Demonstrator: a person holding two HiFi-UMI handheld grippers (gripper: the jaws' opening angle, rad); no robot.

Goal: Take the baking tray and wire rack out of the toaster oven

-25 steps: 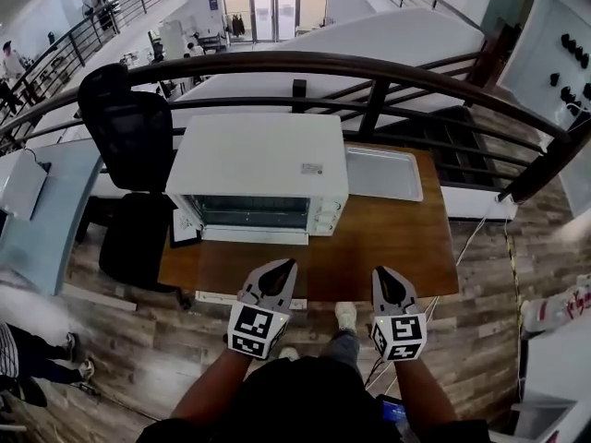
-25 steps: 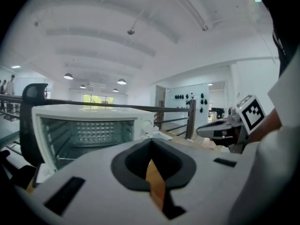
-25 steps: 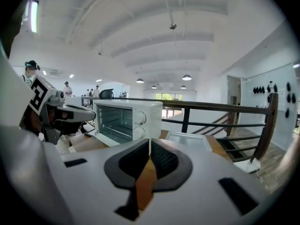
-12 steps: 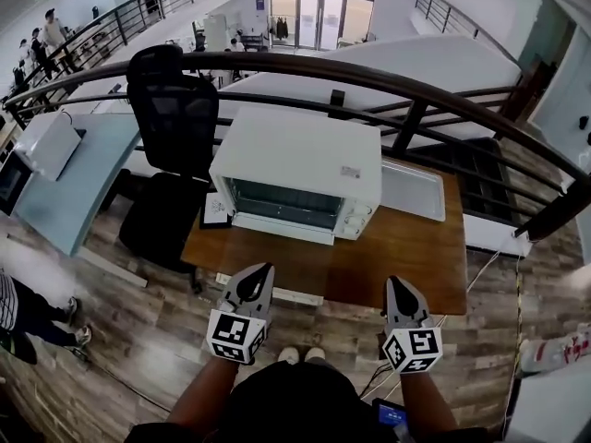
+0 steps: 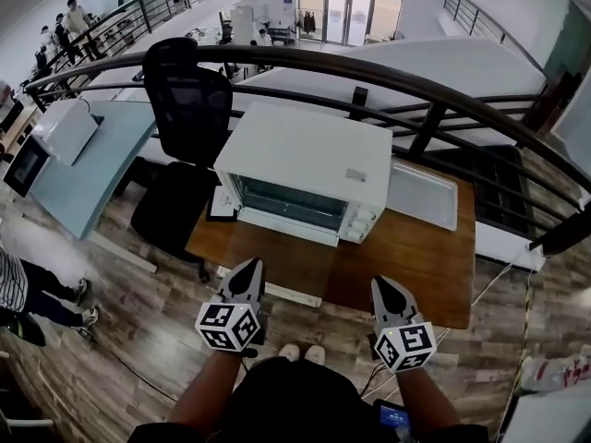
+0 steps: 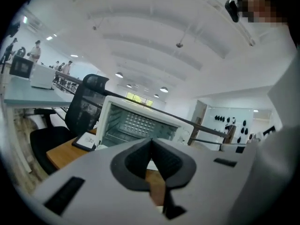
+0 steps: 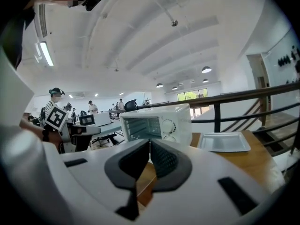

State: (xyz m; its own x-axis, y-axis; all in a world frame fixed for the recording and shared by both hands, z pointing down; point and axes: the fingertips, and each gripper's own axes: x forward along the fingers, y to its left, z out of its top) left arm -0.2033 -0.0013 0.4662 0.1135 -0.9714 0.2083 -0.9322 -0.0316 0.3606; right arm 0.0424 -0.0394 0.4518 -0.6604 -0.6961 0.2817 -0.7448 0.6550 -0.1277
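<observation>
The left gripper (image 5: 250,268) and the right gripper (image 5: 382,286) are hovering at 7 and 5 o'clock of the oven (image 5: 305,160), jaws pressed together, pinching nothing. The oven is standing on the table (image 5: 411,268). The tray (image 5: 423,195) is lying just beside it at 3 o'clock.

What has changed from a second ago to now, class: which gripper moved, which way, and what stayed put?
The left gripper swung out to the left, away from the right gripper, and rolled. Nothing was taken hold of or let go: both jaws stay shut and empty, short of the table. The toaster oven and the tray beside it did not move.
</observation>
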